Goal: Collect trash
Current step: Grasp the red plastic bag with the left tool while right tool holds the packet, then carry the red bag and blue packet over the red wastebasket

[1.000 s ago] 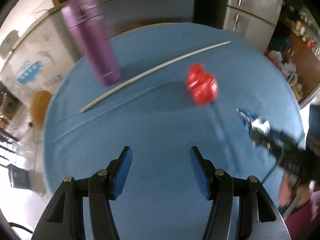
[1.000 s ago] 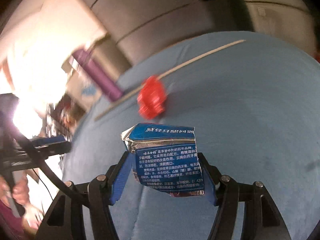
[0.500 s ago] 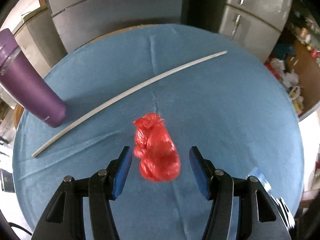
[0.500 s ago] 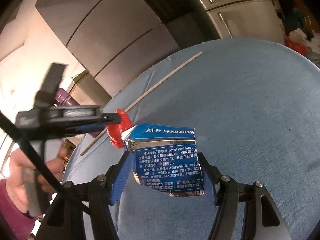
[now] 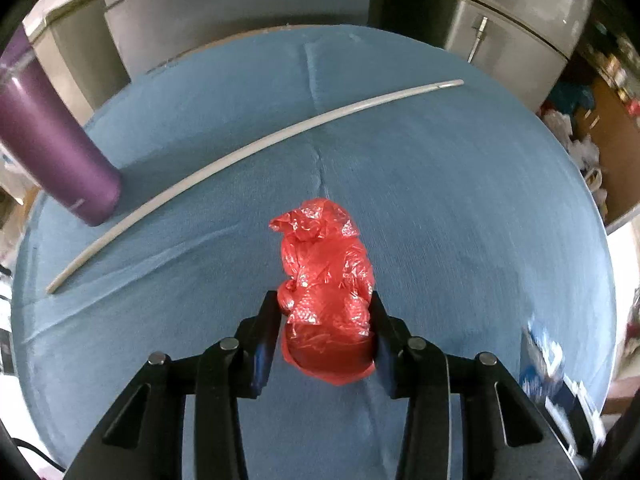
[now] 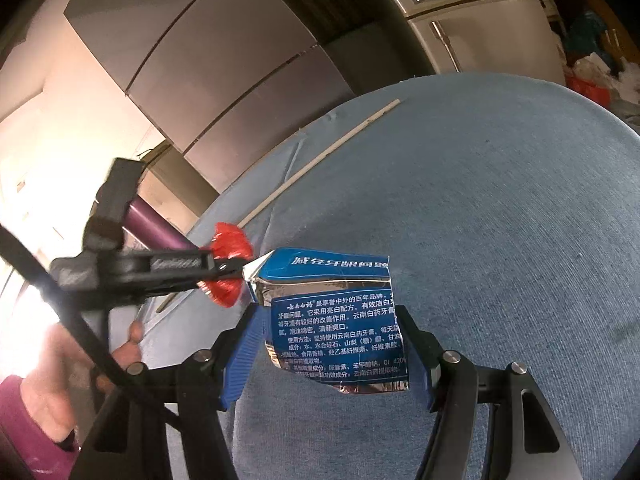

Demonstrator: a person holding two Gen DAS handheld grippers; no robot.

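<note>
A crumpled red plastic bag [image 5: 326, 280] sits between the fingers of my left gripper [image 5: 325, 312], which is shut on it over the blue tablecloth [image 5: 460, 220]. The bag also shows in the right wrist view [image 6: 228, 258], pinched by the left gripper [image 6: 224, 268]. My right gripper [image 6: 326, 344] is shut on a torn blue and silver toothpaste box [image 6: 336, 320] and holds it above the cloth. The box shows blurred at the right edge of the left wrist view [image 5: 548, 368].
A purple flask [image 5: 52, 148] stands at the table's left. A long white stick [image 5: 248, 152] lies across the far half of the round table. Grey cabinets and a fridge [image 5: 516, 32] stand behind. A hand in a magenta sleeve [image 6: 44, 392] holds the left gripper.
My left gripper swung to the red bag, moved over it and closed on it. My right gripper kept hold of the box while its view turned toward the left gripper.
</note>
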